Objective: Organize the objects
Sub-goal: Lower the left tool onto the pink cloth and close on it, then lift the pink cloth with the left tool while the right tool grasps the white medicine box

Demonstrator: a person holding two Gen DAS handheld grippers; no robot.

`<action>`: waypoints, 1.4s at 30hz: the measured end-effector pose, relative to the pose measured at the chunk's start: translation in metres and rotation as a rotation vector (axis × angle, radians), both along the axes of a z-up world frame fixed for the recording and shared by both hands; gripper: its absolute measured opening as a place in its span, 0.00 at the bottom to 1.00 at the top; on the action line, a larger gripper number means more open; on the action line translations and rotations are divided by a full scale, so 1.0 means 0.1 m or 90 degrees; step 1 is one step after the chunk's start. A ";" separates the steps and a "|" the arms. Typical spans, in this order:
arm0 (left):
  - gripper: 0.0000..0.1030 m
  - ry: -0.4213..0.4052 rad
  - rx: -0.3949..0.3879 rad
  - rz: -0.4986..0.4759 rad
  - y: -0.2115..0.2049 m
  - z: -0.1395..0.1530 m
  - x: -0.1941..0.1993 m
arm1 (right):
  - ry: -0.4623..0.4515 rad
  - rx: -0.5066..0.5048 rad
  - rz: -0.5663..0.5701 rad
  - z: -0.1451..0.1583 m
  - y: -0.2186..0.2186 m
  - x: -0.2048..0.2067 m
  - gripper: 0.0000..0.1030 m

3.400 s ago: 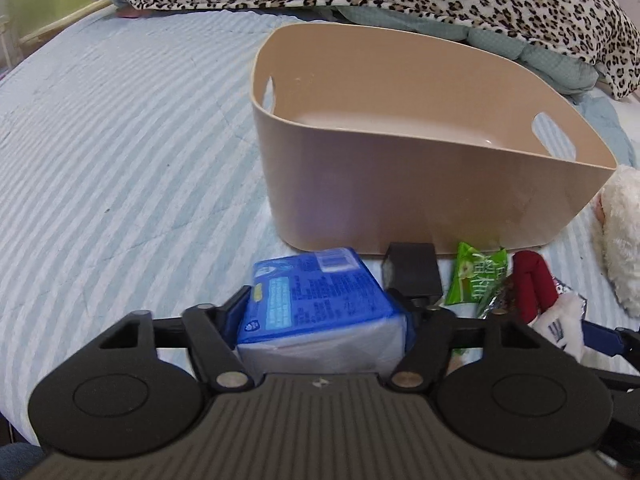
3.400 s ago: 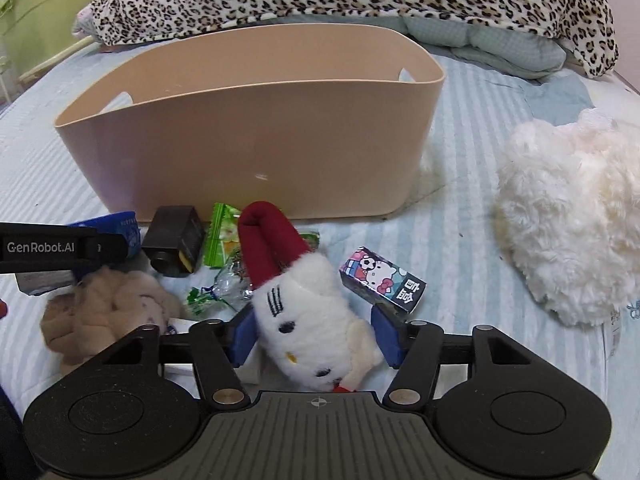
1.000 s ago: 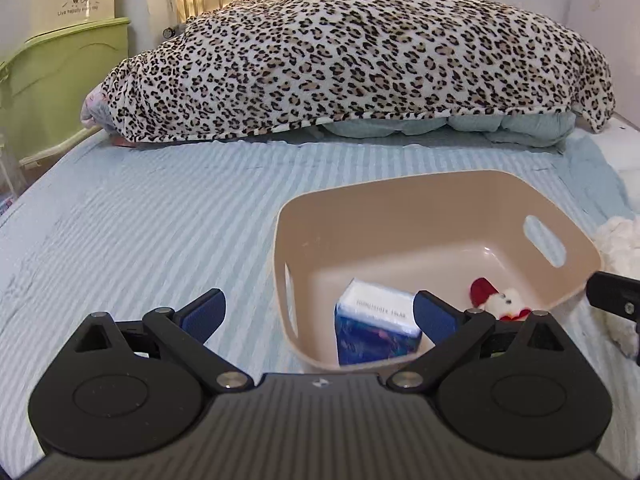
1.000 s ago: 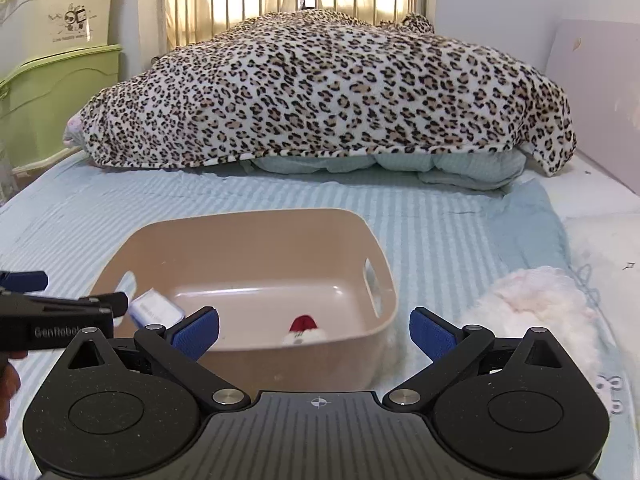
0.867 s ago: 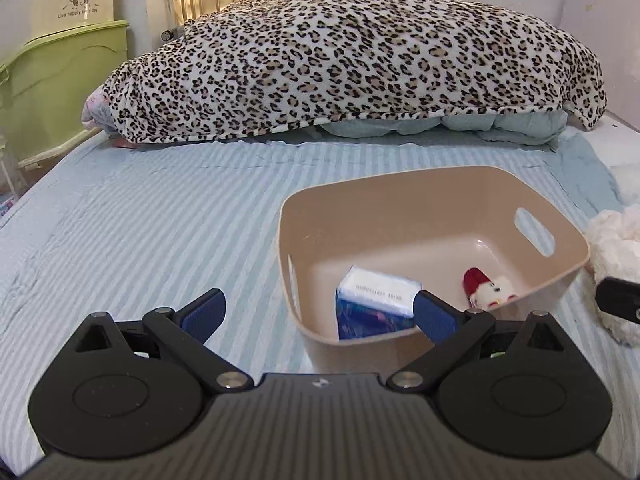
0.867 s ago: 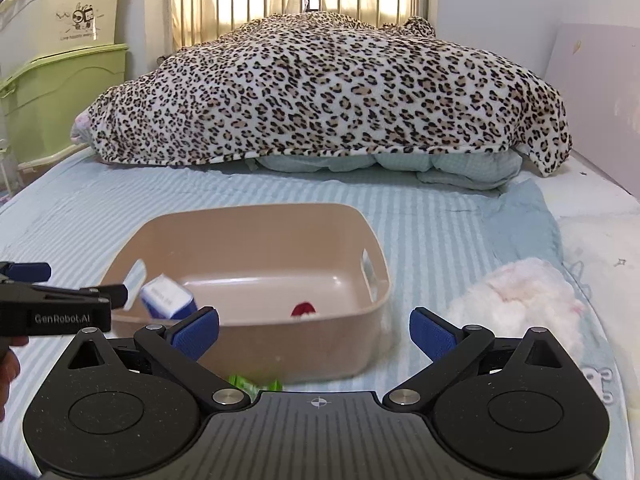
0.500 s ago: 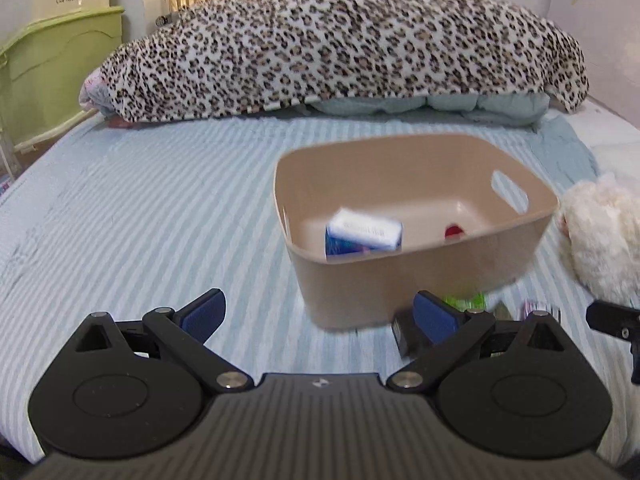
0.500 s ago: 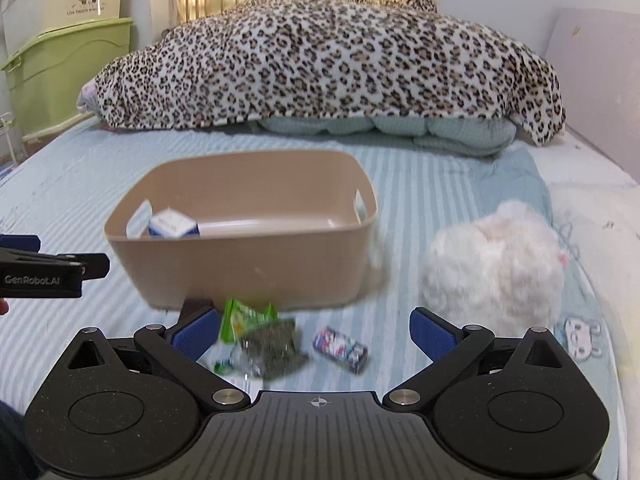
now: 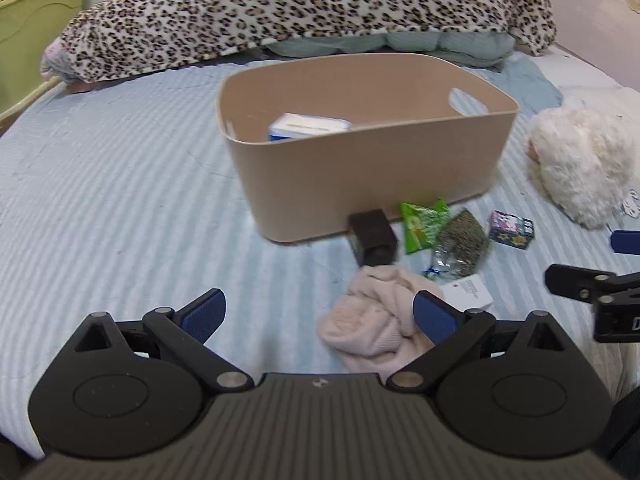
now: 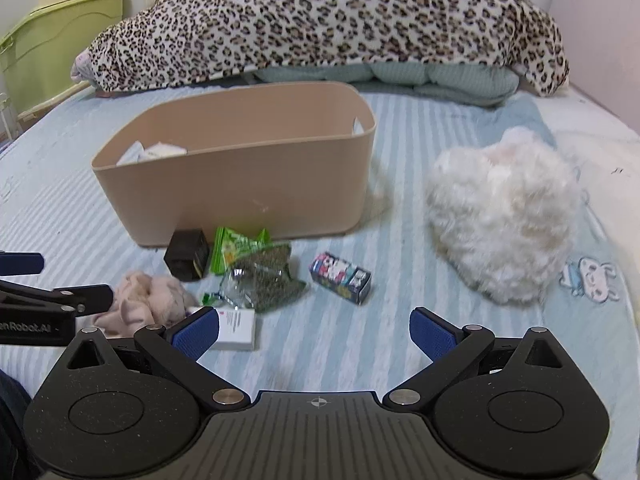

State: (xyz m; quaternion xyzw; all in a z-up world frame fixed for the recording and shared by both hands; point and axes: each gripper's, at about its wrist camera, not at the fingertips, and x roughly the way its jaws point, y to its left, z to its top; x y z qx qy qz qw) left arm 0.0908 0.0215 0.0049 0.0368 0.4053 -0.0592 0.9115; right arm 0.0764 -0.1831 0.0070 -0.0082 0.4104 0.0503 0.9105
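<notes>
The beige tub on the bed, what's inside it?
In the beige tub a blue-and-white box shows above the rim. The near wall hides the floor, so anything lying lower cannot be seen.

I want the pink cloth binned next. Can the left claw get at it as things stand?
Probably yes. The left claw is open and empty, with the pink cloth lying loose on the bedsheet just ahead, beside its right finger. Nothing covers the cloth; the claw would need shifting slightly right.

Leopard-print blanket (image 10: 320,20), green storage bins (image 10: 52,40), striped blue bedsheet (image 9: 100,184).
</notes>
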 end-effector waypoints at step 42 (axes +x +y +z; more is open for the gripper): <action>0.25 0.003 -0.045 0.012 0.26 -0.25 0.14 | 0.052 -0.049 0.068 -0.56 0.66 0.31 1.00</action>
